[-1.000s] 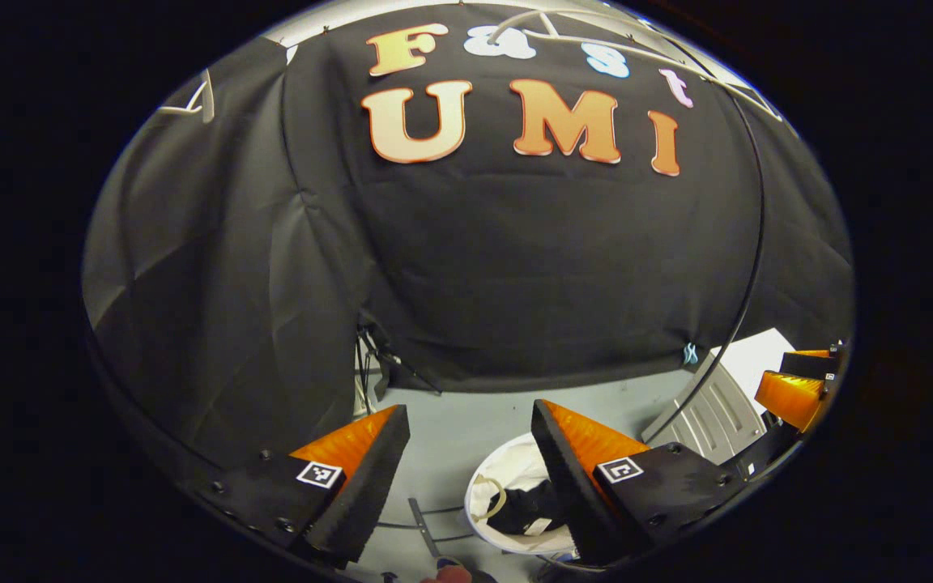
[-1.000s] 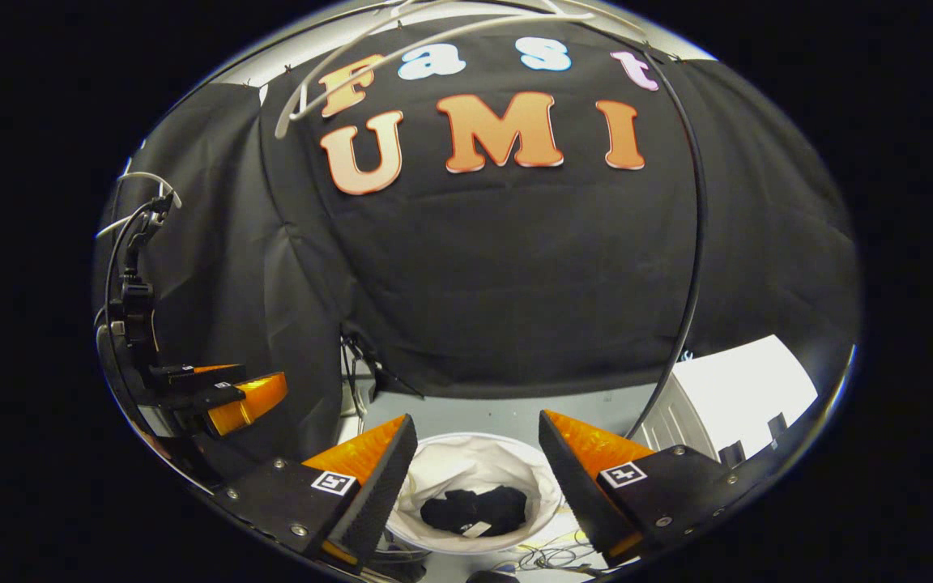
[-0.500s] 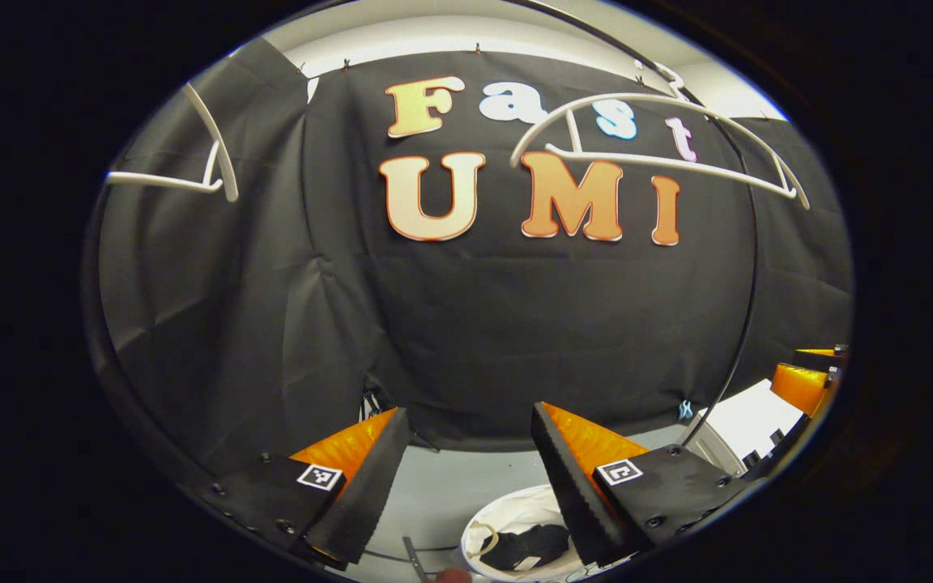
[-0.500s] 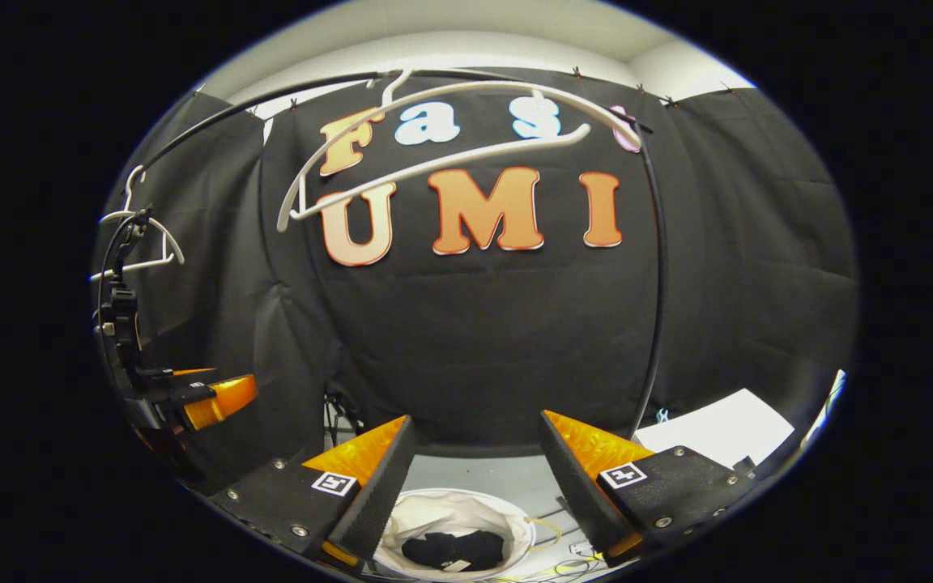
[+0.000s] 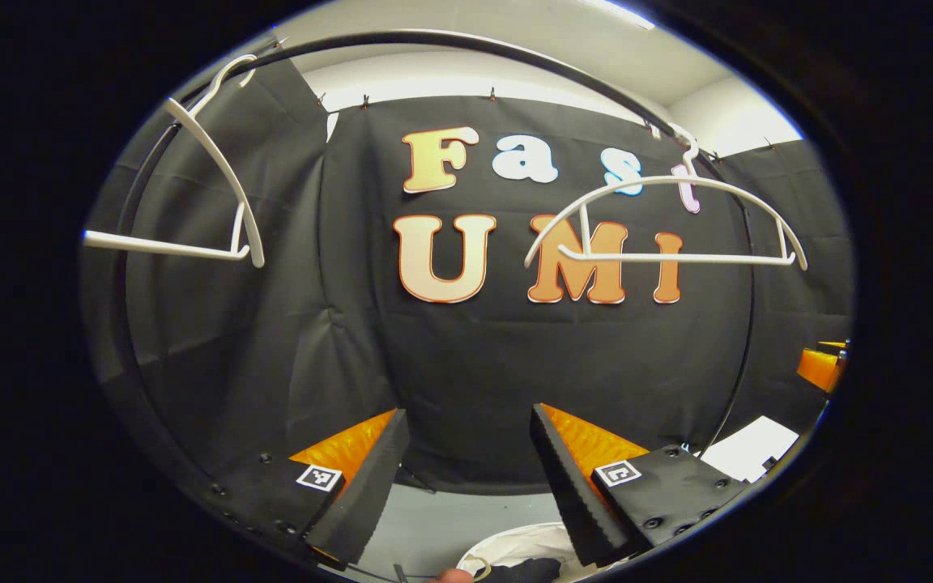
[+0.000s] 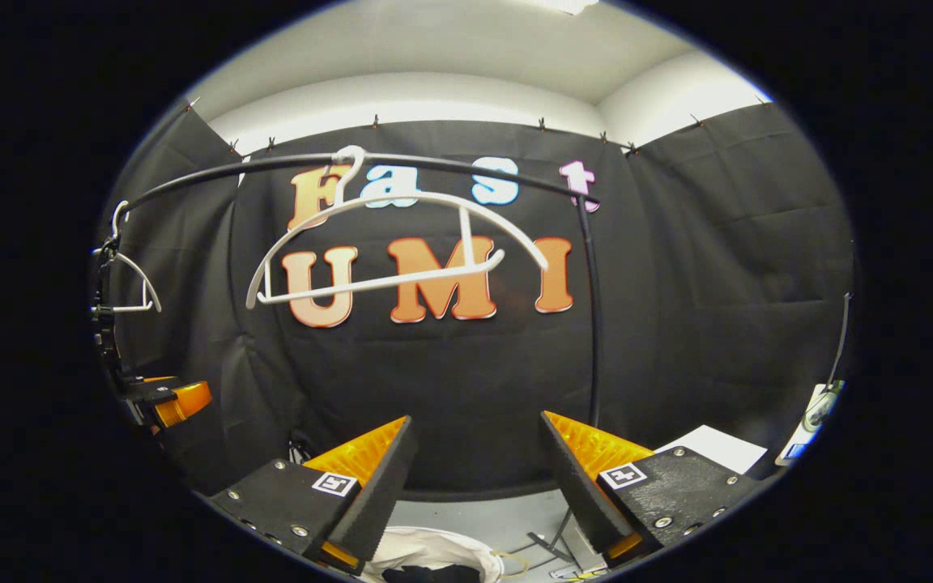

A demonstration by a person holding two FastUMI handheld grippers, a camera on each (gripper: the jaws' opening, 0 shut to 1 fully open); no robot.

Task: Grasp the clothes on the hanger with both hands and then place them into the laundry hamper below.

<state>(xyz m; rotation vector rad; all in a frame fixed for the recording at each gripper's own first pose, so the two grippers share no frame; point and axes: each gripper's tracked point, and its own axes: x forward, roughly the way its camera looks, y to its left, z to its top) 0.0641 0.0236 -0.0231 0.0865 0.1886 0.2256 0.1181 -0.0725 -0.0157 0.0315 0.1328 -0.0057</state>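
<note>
in the left gripper view, the left gripper (image 5: 466, 478) has its two orange-and-black fingers spread wide apart with nothing between them. just below the fingers, at the bottom edge, shows the white rim of the laundry hamper (image 5: 515, 541), with a bit of black clothing (image 5: 527, 569) lying inside it and a pale loop handle beside it. a fingertip of the person (image 5: 449, 576) peeks in at the very bottom.

in the right gripper view, the right gripper (image 6: 475, 478) is likewise wide open and empty, its fingers pointing at the booth's black wall. below and between them sits the same white hamper (image 6: 426, 551), the dark clothing (image 6: 430, 573) down in it. some cables (image 6: 547, 546) lie on the grey floor beside the hamper.

farther off in the right gripper view, at the left edge, the left gripper (image 6: 163, 398) shows as an orange finger on a black body; whether its jaws are apart cannot be told from there. in the left gripper view, an orange part of the right gripper (image 5: 823, 368) shows at the right edge.

higher and farther back, a black clothes rail (image 5: 450, 44) arches across. a bare white hanger (image 5: 661, 235) hangs from it on the right, and a second bare white hanger (image 5: 199, 194) hangs at the left. in the right gripper view the same rail (image 6: 434, 166) carries the white hanger (image 6: 385, 251) in front of the wall, with the other one (image 6: 130, 279) far left. a white panel (image 6: 709, 447) stands low at the right.
</note>
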